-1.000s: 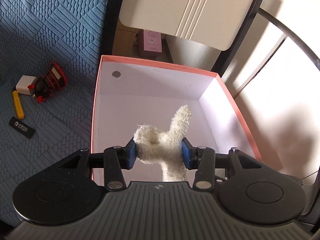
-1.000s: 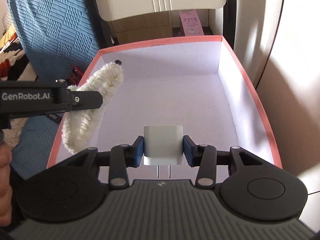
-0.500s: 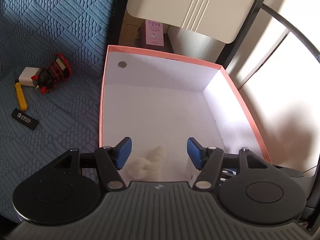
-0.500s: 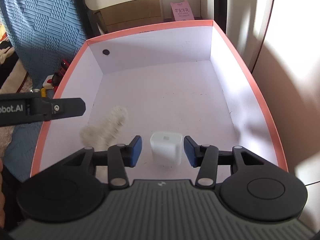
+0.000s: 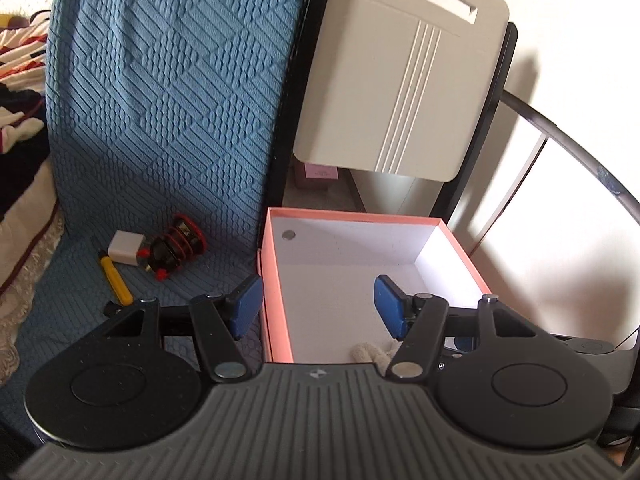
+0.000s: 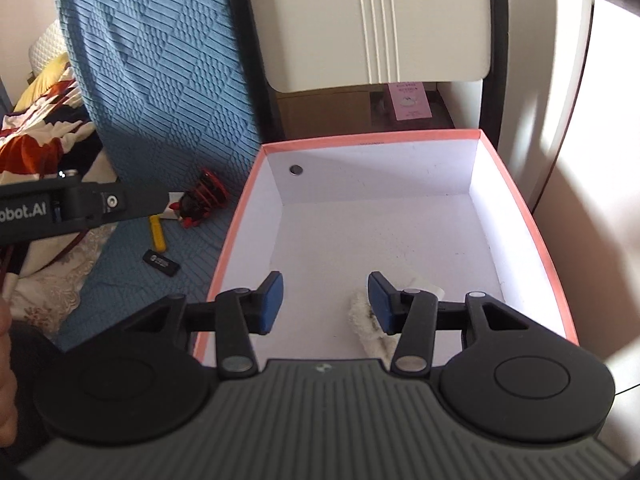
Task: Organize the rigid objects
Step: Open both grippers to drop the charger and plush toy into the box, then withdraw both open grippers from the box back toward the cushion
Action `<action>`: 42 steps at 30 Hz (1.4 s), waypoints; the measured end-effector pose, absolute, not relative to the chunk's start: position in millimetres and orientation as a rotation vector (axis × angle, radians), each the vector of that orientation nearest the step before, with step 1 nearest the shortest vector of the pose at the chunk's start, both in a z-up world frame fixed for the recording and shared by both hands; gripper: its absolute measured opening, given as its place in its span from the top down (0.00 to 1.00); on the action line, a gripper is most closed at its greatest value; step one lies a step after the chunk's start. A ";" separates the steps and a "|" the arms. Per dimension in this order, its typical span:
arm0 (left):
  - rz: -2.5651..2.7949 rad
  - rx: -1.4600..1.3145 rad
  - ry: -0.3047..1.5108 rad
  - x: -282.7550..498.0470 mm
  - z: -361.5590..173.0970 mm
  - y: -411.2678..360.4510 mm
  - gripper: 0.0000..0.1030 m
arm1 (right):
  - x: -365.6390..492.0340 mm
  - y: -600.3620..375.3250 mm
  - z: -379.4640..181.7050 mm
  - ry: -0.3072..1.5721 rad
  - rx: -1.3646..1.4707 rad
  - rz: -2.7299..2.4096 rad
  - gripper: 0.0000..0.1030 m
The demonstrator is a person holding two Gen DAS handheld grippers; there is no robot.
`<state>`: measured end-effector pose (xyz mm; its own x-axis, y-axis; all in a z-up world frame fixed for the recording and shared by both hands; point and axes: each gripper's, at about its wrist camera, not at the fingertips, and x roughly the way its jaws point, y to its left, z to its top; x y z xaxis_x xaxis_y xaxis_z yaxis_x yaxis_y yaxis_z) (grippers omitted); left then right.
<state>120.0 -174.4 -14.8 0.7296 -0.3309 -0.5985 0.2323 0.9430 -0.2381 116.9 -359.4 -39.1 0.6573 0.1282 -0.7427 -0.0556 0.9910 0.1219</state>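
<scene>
One pink-rimmed box [image 6: 532, 236]; inside it one fluffy white toy [image 6: 364, 316] and one white charger [image 6: 424, 285], partly hidden behind a blue pad; one round dark spot [image 6: 296, 169] on the box's far wall; on the blue quilted cover [image 5: 168, 120] outside the box, four loose things: one white plug adapter [image 5: 125, 253], one red and black toy [image 5: 176, 246], one yellow stick [image 5: 115, 280], one small black block [image 6: 161, 262]; two grippers, the left gripper [image 5: 318, 307] and the right gripper [image 6: 326, 302], each with two blue pads; one pink carton [image 6: 408, 101] behind the box
</scene>
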 end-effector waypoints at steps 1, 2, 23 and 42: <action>-0.308 -0.154 0.672 116.4 -9.3 -169.3 0.35 | 115.2 -354.3 -34.8 0.836 0.083 0.109 0.51; -0.307 -0.159 0.657 112.5 -4.1 -163.5 0.35 | 112.9 -348.9 -31.3 0.826 0.077 0.115 0.51; -0.272 -0.174 0.562 68.8 6.5 -60.5 0.35 | 78.4 -252.0 -20.3 0.732 0.044 0.217 0.51; -0.248 -0.180 0.571 69.9 -42.5 19.2 0.35 | 66.0 -175.5 -50.5 0.772 -0.004 0.247 0.51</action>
